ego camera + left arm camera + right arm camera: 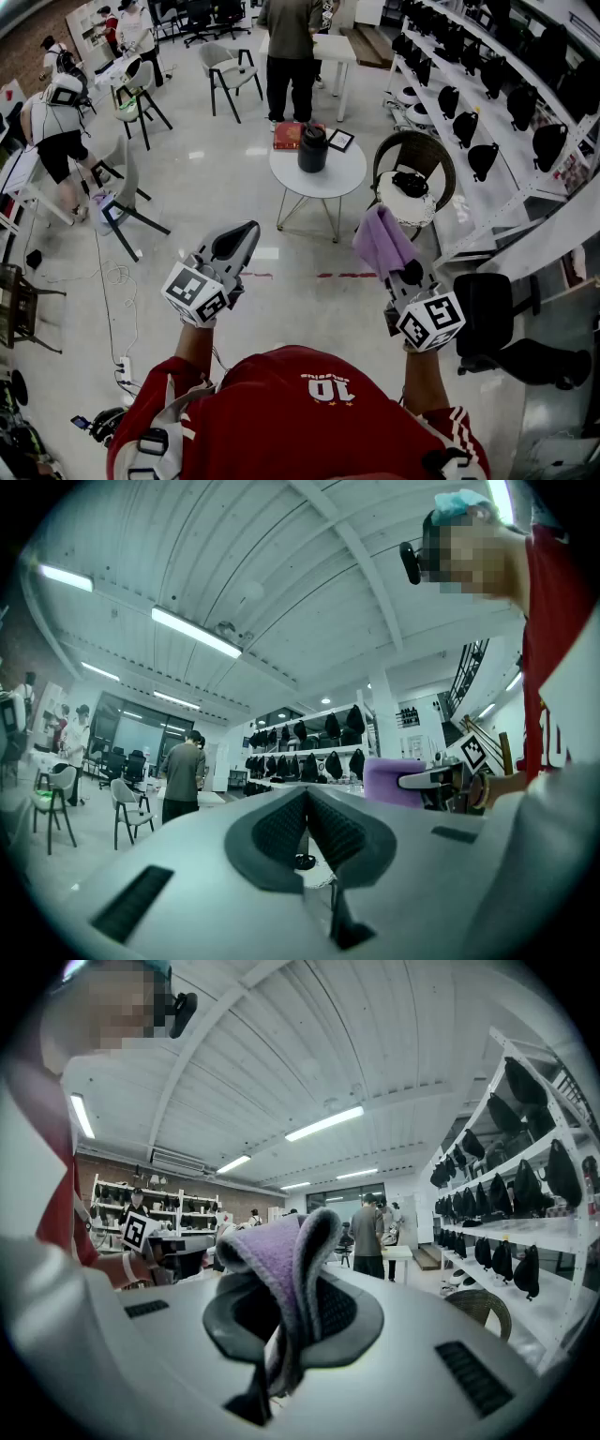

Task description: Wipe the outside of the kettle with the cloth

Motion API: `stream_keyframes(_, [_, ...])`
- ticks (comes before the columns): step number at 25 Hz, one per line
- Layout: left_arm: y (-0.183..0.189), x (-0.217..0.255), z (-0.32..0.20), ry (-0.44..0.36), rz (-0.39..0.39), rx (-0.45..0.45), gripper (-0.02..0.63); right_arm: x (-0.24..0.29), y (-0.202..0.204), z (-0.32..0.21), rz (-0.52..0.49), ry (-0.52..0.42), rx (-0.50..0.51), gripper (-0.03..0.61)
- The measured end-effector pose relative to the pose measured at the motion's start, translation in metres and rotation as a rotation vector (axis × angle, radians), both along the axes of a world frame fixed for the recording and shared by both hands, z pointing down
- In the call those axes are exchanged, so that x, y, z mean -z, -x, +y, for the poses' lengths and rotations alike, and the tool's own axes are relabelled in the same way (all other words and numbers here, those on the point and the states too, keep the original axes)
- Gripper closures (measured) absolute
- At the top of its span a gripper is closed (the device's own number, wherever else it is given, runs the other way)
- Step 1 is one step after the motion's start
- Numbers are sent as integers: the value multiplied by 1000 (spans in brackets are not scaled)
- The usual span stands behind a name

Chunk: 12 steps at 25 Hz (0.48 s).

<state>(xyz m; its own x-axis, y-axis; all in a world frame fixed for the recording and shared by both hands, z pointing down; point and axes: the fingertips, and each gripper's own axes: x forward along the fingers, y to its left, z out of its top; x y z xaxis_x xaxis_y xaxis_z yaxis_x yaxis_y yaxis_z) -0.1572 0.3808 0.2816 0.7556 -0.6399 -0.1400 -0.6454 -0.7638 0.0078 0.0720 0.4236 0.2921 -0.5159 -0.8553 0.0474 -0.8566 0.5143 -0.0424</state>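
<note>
A dark kettle (312,148) stands on a small round white table (342,180) a few steps ahead on the floor. Both grippers are held up in front of the person's chest, far from it. My right gripper (396,261) is shut on a purple cloth (382,239), which sticks up from between the jaws (281,1265) and folds over them. My left gripper (242,238) is shut with nothing in it, its dark pads (281,829) pressed together. From the left gripper view the cloth (394,782) shows to the right.
A red book (289,136) and a small framed picture (340,141) lie beside the kettle. A wicker chair (413,174) stands right of the table, and shelves of black bags (487,112) run along the right. A person (291,47) stands behind the table; chairs (127,202) stand left.
</note>
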Motion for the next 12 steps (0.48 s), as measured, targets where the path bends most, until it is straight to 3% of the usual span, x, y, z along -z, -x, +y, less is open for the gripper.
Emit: stream_keyframes(12, [-18,-2,10,-2,-10,10,607,-5,-20,11,0,-5,13,532])
